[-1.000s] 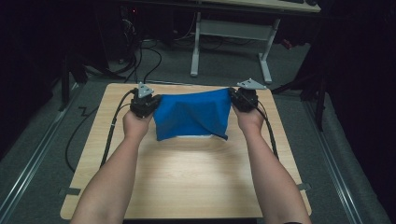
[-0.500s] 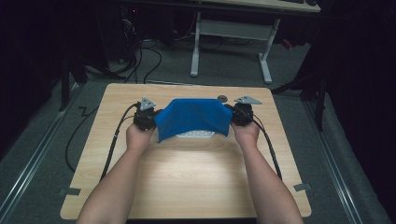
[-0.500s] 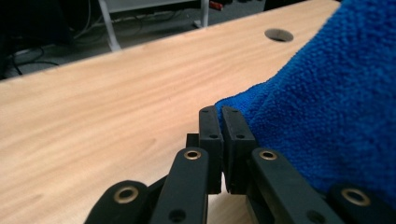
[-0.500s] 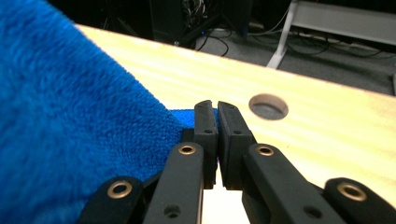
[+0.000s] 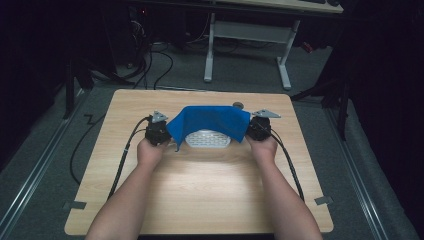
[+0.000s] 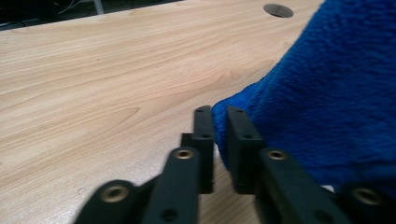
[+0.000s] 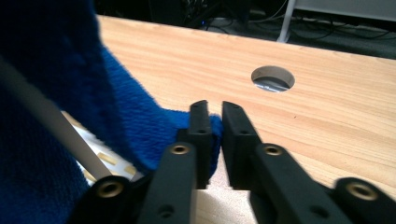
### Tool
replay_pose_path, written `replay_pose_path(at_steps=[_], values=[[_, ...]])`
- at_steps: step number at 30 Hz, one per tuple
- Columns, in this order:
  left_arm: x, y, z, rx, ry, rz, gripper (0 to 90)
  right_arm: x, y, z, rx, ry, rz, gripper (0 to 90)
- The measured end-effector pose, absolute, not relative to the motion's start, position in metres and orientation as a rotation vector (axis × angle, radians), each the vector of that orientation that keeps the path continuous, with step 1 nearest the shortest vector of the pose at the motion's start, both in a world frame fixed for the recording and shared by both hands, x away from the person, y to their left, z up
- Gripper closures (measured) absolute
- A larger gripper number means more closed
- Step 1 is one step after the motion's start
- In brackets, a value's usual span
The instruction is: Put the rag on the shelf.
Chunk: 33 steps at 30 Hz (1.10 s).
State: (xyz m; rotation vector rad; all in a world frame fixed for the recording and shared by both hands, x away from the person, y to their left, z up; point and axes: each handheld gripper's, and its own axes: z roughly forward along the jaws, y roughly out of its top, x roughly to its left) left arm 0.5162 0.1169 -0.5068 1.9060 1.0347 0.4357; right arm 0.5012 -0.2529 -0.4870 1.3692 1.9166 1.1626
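Note:
A blue towel (image 5: 210,122) lies draped over a white perforated tray (image 5: 207,140) at the back middle of the wooden table (image 5: 200,195). My left gripper (image 5: 166,131) is at the towel's left end and my right gripper (image 5: 251,129) at its right end, both low over the table. In the left gripper view, a towel (image 6: 327,93) corner sits in the narrow gap of my left gripper (image 6: 220,122). In the right gripper view, a fold of the towel (image 7: 56,84) rests against one jaw of my right gripper (image 7: 215,114), clear of the other. Both pairs of jaws have just been opening.
A round cable hole (image 5: 238,105) is in the table just behind the towel. Black cables (image 5: 125,155) trail from both grippers along the person's forearms. A white desk frame (image 5: 250,35) stands on the floor beyond the table.
Both hands came down toward the table and the towel, held up spread a second ago, now sags over the white tray. The jaws of both grippers have parted slightly.

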Motion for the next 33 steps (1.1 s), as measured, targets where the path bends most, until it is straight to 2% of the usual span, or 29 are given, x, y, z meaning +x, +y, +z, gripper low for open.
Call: replay_pose_path(at_steps=[2, 3, 4, 14, 33], values=[[0.516, 0.119, -0.505, 1.889, 1.045, 0.427, 71.8, 0.499, -0.259, -0.486, 1.396, 1.888, 1.188, 74.7], [0.516, 0.119, -0.505, 1.884, 1.049, 0.431, 71.8, 0.499, -0.259, -0.486, 1.396, 1.888, 1.188, 74.7], [0.515, 0.122, -0.503, 1.872, 1.062, 0.450, 67.0, 0.498, -0.262, -0.484, 1.404, 1.878, 1.184, 74.7], [0.510, 0.139, -0.498, 1.845, 1.103, 0.492, 62.6, 0.493, -0.272, -0.472, 1.386, 1.851, 1.164, 73.4], [0.504, 0.157, -0.491, 1.834, 1.112, 0.546, 61.5, 0.490, -0.274, -0.467, 1.373, 1.843, 1.134, 73.1]])
